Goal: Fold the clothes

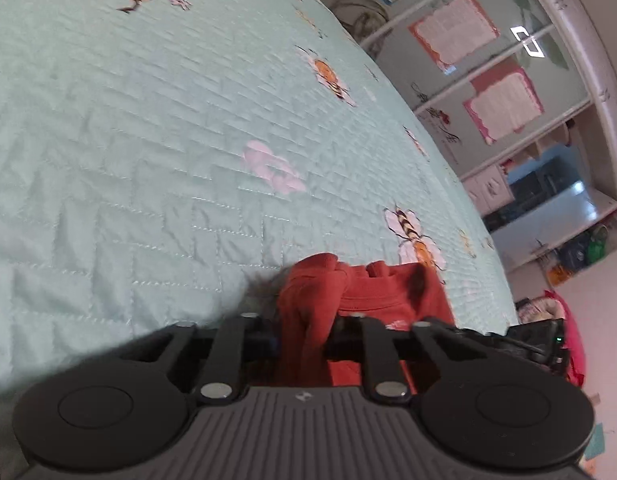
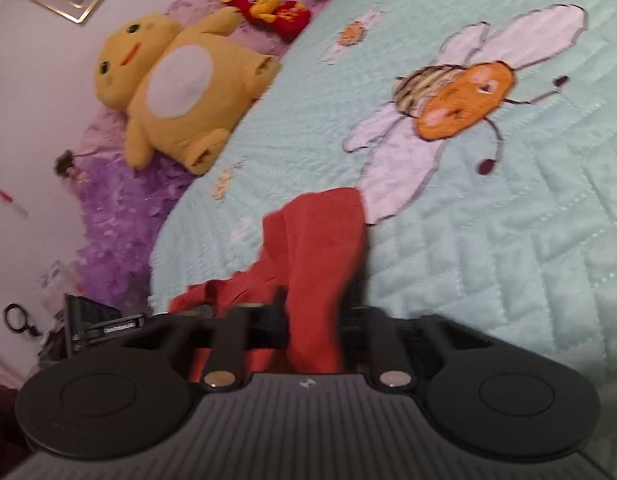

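A rust-red garment (image 1: 372,296) hangs bunched between both grippers above a pale green quilted bedspread (image 1: 128,140). My left gripper (image 1: 304,336) is shut on a fold of it, and the cloth spreads to the right toward a ribbed neckline. In the right wrist view my right gripper (image 2: 314,320) is shut on another bunch of the red garment (image 2: 320,248), which trails off to the left and rises ahead of the jaws. The other gripper shows as a dark shape at the right edge of the left view (image 1: 544,340).
The bedspread (image 2: 508,240) carries bee and flower patches. A yellow plush toy (image 2: 176,88), a small red plush (image 2: 268,10) and a purple furry blanket (image 2: 120,208) lie at the bed's head. Beyond the bed edge are a wardrobe with pink posters (image 1: 500,104) and shelves.
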`<state>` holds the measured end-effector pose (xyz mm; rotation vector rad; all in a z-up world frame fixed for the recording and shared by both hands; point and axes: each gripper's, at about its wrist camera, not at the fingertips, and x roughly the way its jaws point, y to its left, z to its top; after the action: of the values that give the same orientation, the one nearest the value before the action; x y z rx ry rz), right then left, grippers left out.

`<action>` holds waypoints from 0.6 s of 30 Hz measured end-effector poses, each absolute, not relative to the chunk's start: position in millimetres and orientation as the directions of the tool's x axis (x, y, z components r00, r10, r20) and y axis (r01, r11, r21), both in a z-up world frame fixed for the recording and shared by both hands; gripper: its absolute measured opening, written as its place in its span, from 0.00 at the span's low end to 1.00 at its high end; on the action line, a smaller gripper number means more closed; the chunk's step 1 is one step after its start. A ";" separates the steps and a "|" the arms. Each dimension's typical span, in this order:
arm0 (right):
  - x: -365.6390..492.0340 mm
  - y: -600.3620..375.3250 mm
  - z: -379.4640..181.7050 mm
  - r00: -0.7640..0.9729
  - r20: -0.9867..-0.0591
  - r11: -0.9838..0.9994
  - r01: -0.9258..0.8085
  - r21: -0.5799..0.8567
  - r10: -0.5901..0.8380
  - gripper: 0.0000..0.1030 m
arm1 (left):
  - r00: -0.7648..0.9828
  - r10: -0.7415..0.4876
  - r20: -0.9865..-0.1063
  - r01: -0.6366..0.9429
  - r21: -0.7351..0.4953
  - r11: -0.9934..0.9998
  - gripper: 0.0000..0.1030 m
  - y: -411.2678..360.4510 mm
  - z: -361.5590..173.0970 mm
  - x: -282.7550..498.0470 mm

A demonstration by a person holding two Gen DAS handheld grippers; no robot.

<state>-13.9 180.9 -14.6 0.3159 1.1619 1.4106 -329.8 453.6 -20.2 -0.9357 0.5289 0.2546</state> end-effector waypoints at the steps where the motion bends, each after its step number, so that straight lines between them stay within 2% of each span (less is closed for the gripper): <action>1: -17.6 176.4 -13.0 -0.223 -0.426 0.223 -0.596 0.771 0.877 0.11 | 0.850 -0.032 -0.526 -0.403 -0.688 0.603 0.13 454.0 -15.7 -324.8; 5: -26.9 140.2 4.4 -0.052 -0.353 0.261 -0.576 0.775 0.934 0.09 | 0.885 -0.093 -0.456 -0.265 -0.659 0.704 0.12 455.6 14.2 -285.9; 9: -10.8 123.6 22.8 0.196 -0.368 0.412 -0.560 0.719 0.909 0.09 | 0.900 -0.162 -0.404 -0.117 -0.582 0.804 0.13 455.0 51.0 -199.7; 10: -6.7 119.4 27.4 0.256 -0.369 0.449 -0.550 0.704 0.894 0.10 | 0.901 -0.144 -0.410 -0.125 -0.562 0.818 0.15 455.6 54.8 -177.0; 12: 1.4 111.1 36.6 0.374 -0.366 0.519 -0.523 0.676 0.852 0.16 | 0.907 -0.094 -0.410 -0.147 -0.519 0.842 0.20 453.9 59.5 -134.6; 13: 5.3 108.3 39.4 0.428 -0.370 0.558 -0.508 0.656 0.825 0.18 | 0.904 -0.060 -0.424 -0.153 -0.451 0.879 0.25 446.9 60.9 -116.3; 14: 9.0 112.1 34.3 0.468 -0.409 0.615 -0.498 0.611 0.784 0.31 | 0.888 -0.013 -0.460 -0.171 -0.356 0.919 0.42 439.3 59.1 -100.8; 15: 12.2 115.0 30.0 0.499 -0.438 0.660 -0.488 0.571 0.748 0.50 | 0.852 0.062 -0.520 -0.226 -0.259 0.939 0.52 434.1 52.5 -88.1; 17: 13.5 114.4 29.2 0.500 -0.440 0.663 -0.496 0.560 0.746 0.51 | 0.810 0.120 -0.574 -0.316 -0.255 0.914 0.52 440.1 41.7 -90.3; 18: 14.2 114.1 28.9 0.501 -0.441 0.665 -0.500 0.555 0.745 0.51 | 0.823 0.113 -0.556 -0.330 -0.306 0.893 0.55 446.2 38.6 -101.9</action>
<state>14.2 114.1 28.9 0.3810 0.7138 0.7747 -101.9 446.2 38.6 -0.4063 0.5571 0.2426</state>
